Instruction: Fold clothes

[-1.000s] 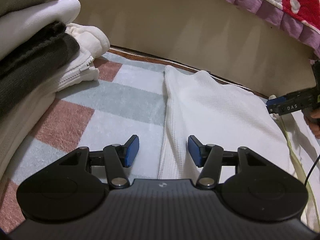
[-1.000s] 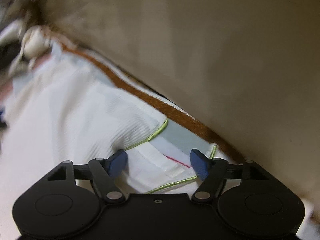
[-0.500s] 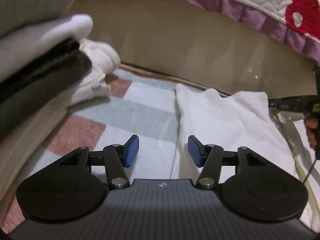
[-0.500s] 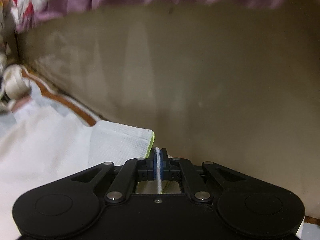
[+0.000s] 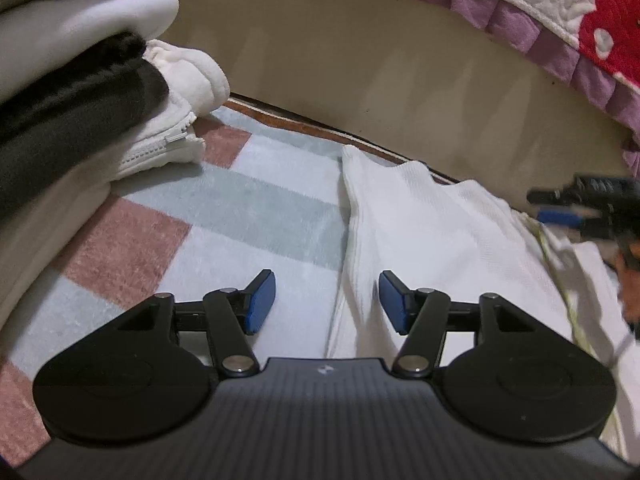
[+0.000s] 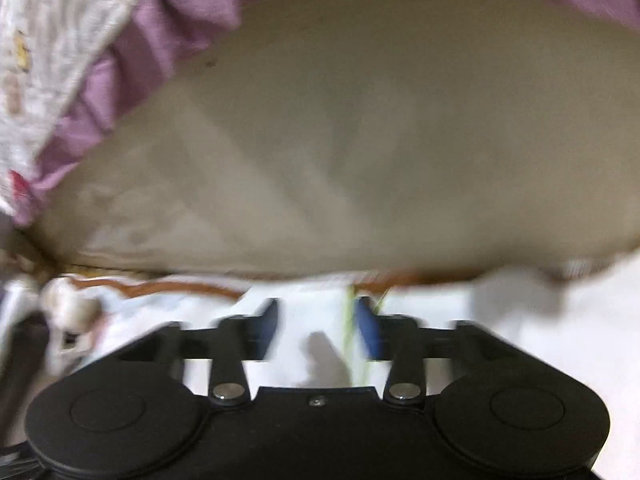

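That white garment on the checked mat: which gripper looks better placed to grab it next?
Probably the left gripper: its open jaws straddle the folded edge of the white garment, in sharp view. The right gripper has just been opening over the green-trimmed edge, gripping nothing, and its view is blurred.

The left gripper [image 5: 327, 298] has a black ribbed body, two round black discs either side of the jaws, and black link arms with silver pivot screws behind blue pads [image 5: 261, 301]. A small pale logo sits on the body just behind the jaws. The right gripper [image 6: 316, 326], blurred, matches it: black discs, silver screws, blue pads [image 6: 369, 332], one small screw centred behind the jaws.
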`<state>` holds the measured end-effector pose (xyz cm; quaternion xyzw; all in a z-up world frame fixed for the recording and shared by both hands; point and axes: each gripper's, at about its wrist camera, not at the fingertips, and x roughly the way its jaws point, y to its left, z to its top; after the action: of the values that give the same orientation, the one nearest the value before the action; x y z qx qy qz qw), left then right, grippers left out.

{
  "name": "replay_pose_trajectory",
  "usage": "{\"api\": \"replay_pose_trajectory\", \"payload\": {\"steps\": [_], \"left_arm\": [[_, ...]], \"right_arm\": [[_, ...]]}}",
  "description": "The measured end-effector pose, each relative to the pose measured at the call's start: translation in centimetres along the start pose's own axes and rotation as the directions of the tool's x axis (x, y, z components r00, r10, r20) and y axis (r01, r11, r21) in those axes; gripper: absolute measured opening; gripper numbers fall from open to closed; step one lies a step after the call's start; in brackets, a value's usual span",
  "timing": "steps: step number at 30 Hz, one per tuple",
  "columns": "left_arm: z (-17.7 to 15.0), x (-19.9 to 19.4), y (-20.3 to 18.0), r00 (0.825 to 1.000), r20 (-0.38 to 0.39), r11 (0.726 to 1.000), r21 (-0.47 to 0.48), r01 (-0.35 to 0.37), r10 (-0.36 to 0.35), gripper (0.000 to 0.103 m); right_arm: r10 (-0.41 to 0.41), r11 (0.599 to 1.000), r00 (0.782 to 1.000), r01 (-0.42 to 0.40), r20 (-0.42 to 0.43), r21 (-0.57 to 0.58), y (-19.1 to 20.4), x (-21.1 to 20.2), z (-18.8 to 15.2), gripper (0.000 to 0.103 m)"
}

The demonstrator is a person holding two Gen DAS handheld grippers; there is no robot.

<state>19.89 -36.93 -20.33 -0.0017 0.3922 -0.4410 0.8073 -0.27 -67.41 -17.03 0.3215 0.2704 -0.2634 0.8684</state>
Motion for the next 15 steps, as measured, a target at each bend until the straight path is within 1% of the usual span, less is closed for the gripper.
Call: {"api": "replay_pose_trajectory", "payload": {"steps": [1,2,3,4,5,6,8,9,10,12,13,14,15], "left_arm": [[0.2,0.2,0.4,0.999,-0.015,0.998,-0.029,0.051,-0.052,0.058],[0.5,0.4,0.8,0.994,-0.037,0.993,-0.060,0.105,-0.108,0.058],[0.9,0.5,1.2,0.987,-0.060,0.985,-0.091,0.144,-0.150,0.057],[1.3,0.4,1.4,0.984,-0.070,0.981,-0.119,0.155,-0.164,0.055],[1.7,0.3,1.6,0.982,-0.070,0.976,-0.144,0.163,-0.174,0.055],[2.0,0.2,1.7,0.984,-0.055,0.974,-0.162,0.158,-0.169,0.055],[2.8,0.5,1.6,0.991,-0.034,0.977,-0.173,0.124,-0.131,0.057],[3.3,1.2,1.3,0.995,-0.036,0.984,-0.156,0.089,-0.096,0.058],[3.8,2.1,1.0,0.996,-0.048,0.989,-0.132,0.062,-0.069,0.059],[4.8,4.6,0.1,0.996,-0.082,0.997,-0.076,0.034,-0.040,0.060],[5.2,5.3,-0.4,0.997,-0.071,0.998,-0.061,0.027,-0.031,0.065],[5.5,5.9,-0.8,0.998,-0.059,0.999,-0.047,0.020,-0.022,0.067],[5.9,6.6,-1.3,0.999,-0.049,0.999,-0.031,0.012,-0.013,0.073]], "right_arm": [[0.029,1.000,0.999,-0.028,-0.035,0.007,0.3,-0.1,-0.7,0.054],[0.048,0.999,0.996,-0.048,-0.070,0.004,0.6,0.0,-1.3,0.054],[0.041,0.999,0.996,-0.042,-0.080,-0.015,1.1,0.0,-1.9,0.052],[0.032,0.999,0.996,-0.035,-0.088,-0.034,1.5,-0.1,-2.6,0.051],[0.023,0.998,0.995,-0.028,-0.097,-0.053,1.9,-0.2,-3.2,0.051],[0.020,0.998,0.996,-0.025,-0.093,-0.051,2.2,-0.4,-3.6,0.051],[0.047,0.999,0.997,-0.048,-0.061,-0.016,1.6,-2.7,-4.3,0.051],[0.057,0.998,0.997,-0.057,-0.051,-0.005,0.8,-4.2,-4.5,0.051],[0.048,0.999,0.998,-0.048,-0.044,-0.006,0.5,-5.5,-4.9,0.051],[-0.007,0.999,0.999,0.004,-0.052,-0.045,0.1,-7.4,-5.6,0.051],[-0.050,0.994,0.997,0.045,-0.052,-0.102,0.2,-7.6,-5.7,0.051],[-0.094,0.983,0.994,0.085,-0.049,-0.161,0.3,-7.8,-5.8,0.051],[-0.128,0.971,0.991,0.117,-0.039,-0.210,0.0,-8.2,-6.0,0.051]]}}
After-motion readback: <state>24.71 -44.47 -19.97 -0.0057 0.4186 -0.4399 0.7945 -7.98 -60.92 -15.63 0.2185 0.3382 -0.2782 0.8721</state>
